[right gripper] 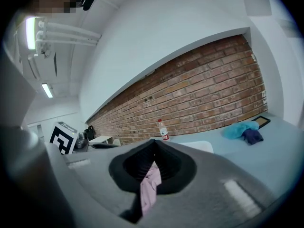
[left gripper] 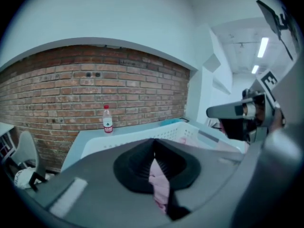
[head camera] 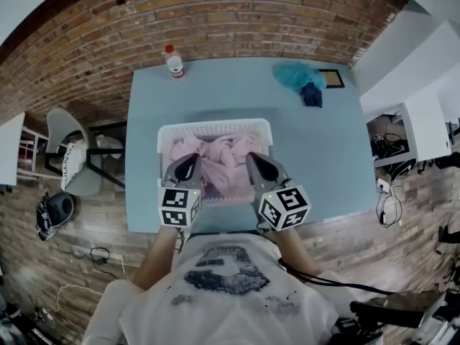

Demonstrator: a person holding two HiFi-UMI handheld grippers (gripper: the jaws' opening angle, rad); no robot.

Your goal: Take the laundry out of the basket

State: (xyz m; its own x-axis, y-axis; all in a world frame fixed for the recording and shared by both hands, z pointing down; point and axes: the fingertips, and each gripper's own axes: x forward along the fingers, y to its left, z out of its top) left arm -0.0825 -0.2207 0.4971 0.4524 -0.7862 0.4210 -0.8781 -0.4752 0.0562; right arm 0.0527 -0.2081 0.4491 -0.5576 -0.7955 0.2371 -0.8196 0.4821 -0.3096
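Observation:
A white laundry basket [head camera: 214, 129] stands on the blue table, filled with a pink garment [head camera: 219, 160]. My left gripper [head camera: 188, 165] sits over the basket's left side, shut on a fold of the pink garment [left gripper: 159, 186]. My right gripper [head camera: 256, 164] sits over the basket's right side, also shut on pink cloth [right gripper: 149, 186]. In both gripper views the cloth hangs down between the closed black pads. The basket's white rim [left gripper: 171, 130] shows just beyond the left jaws, and the right gripper [left gripper: 237, 110] is visible at the right.
A plastic bottle [head camera: 174, 60] with a red cap stands at the table's far left edge. A teal and dark blue cloth pile [head camera: 302, 81] lies at the far right beside a small framed item [head camera: 332, 78]. A brick wall runs behind the table. A chair [head camera: 68, 153] stands left.

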